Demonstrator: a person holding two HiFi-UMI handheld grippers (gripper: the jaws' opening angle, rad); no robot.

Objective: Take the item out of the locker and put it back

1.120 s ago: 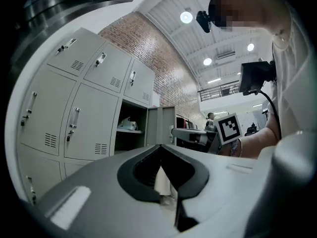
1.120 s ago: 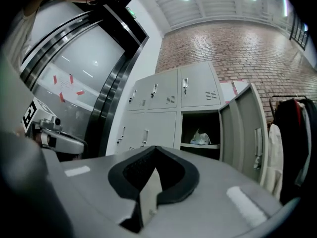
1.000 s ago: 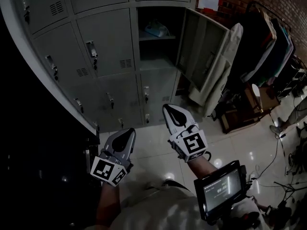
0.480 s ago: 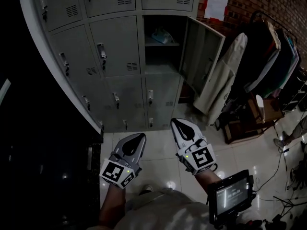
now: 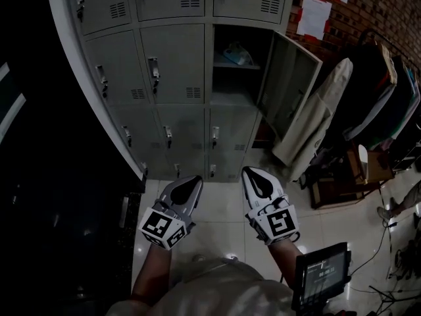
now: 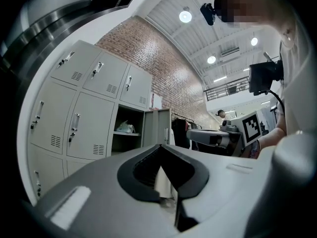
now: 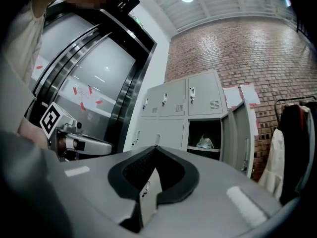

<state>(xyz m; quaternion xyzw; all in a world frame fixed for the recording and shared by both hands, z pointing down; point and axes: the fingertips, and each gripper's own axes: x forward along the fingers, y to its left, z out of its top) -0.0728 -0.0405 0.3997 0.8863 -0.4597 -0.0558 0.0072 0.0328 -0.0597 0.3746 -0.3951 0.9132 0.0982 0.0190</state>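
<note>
sitting on a shelf (image 5: 227,64) in the open locker (image 5: 231,99), the item (image 5: 238,53) looks soft, light and crinkly, best pinched at a raised fold; left gripper (image 5: 195,180) and right gripper (image 5: 248,172) hang clenched, empty, well away.

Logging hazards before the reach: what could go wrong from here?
Both the left gripper and right gripper are shut; reaching in like that could shove the item deeper on its shelf. The open locker door juts out on the right gripper's side and could be knocked.

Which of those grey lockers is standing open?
The right-column locker, second row shown; its door swings out right, baring a pale item on a shelf. The others are shut.
</note>
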